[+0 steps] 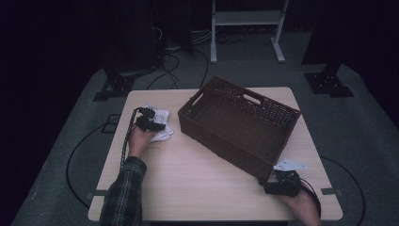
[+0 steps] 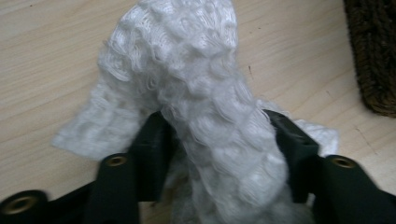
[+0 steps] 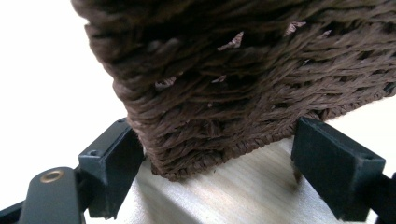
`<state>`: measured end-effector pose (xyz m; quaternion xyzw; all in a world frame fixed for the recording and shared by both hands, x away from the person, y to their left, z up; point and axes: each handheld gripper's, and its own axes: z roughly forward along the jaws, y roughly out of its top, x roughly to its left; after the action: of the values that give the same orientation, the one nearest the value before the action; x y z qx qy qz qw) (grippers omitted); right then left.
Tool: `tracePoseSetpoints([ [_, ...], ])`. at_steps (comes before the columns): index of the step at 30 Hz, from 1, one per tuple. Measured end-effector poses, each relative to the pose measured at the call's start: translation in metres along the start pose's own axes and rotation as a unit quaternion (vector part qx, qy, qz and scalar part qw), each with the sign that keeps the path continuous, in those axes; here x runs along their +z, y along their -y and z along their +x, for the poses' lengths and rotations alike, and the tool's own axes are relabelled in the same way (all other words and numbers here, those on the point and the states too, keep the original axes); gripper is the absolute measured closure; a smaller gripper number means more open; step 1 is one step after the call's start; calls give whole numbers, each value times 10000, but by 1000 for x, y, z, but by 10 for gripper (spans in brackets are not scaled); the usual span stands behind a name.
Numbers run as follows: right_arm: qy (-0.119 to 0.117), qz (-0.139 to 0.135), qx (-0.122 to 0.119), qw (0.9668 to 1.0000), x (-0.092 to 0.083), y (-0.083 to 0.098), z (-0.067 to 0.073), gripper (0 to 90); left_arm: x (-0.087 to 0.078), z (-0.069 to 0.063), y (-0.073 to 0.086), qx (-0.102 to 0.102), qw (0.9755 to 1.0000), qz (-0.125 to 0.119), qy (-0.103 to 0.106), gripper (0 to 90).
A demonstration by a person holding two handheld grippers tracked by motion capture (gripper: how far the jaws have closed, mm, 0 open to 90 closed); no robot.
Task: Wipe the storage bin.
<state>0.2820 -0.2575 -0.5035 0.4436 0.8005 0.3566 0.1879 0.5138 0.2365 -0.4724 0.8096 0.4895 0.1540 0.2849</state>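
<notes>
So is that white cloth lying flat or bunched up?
Bunched up: the white cloth rises in a crumpled ridge between the left gripper jaws.

White cloth (image 2: 205,121), dark brown basket (image 1: 237,123)

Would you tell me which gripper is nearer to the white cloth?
Left. The left gripper has its jaws around the white cloth; the right gripper is at the basket's near corner.

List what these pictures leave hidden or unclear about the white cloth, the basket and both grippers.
- White cloth: its near end, in the left gripper view, cut off by the bottom edge and covered by the jaws closed on it.
- Wicker basket: its floor, in the high view, too dark to read.
- Right gripper: whether its left jaw touches the basket corner; the weave hides the contact.
</notes>
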Motion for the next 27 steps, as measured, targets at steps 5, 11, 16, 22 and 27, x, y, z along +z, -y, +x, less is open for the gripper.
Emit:
tracePoseSetpoints([
  [5, 0, -1, 0, 10000, 0, 0, 0, 166, -2, -5, 0, 123, 9999, 0, -45, 640],
  [11, 1, 4, -11, 10000, 0, 0, 0, 166, -5, -7, 1, 98, 9999, -44, 81, 677],
  [16, 1, 6, -10, 10000, 0, 0, 0, 167, -11, -9, 4, 41, 9997, -83, 229, 679],
  [22, 1, 7, -6, 10000, 0, 0, 0, 167, -22, -13, 8, 127, 9993, -155, 327, 676],
  [27, 2, 7, -9, 10000, 0, 0, 0, 168, -37, -20, 7, 200, 9983, -364, 399, 674],
])
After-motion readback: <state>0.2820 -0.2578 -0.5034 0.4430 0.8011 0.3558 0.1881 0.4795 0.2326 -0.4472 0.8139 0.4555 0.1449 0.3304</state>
